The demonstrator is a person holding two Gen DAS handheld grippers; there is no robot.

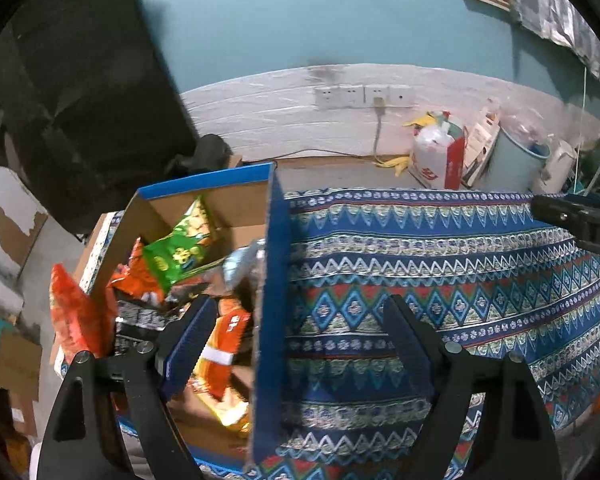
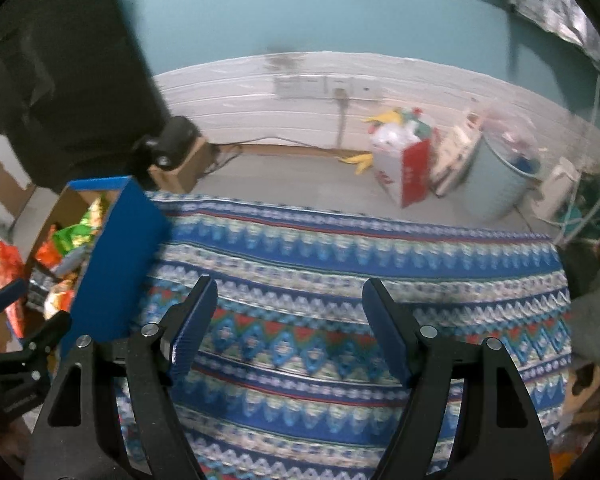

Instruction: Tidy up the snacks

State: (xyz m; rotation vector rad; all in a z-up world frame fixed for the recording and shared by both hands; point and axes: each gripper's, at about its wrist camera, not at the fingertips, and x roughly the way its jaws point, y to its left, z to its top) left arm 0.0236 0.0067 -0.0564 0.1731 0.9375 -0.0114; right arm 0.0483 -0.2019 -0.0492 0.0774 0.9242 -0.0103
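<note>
Left tongs (image 1: 300, 336) apart, nothing between pads, straddling the blue wall of the cardboard box (image 1: 272, 264). Right tongs (image 2: 290, 328) apart, empty, above patterned cloth (image 2: 340, 264) covering the counter. Box at counter's left end, holding snack packets: 1 green (image 1: 178, 254), several orange (image 1: 224, 344). 1 orange packet (image 1: 76, 320) outside the box's left wall.

Lived-in home room — patterned tablecloth (image 2: 340, 264), wall sockets (image 1: 364, 96).
</note>
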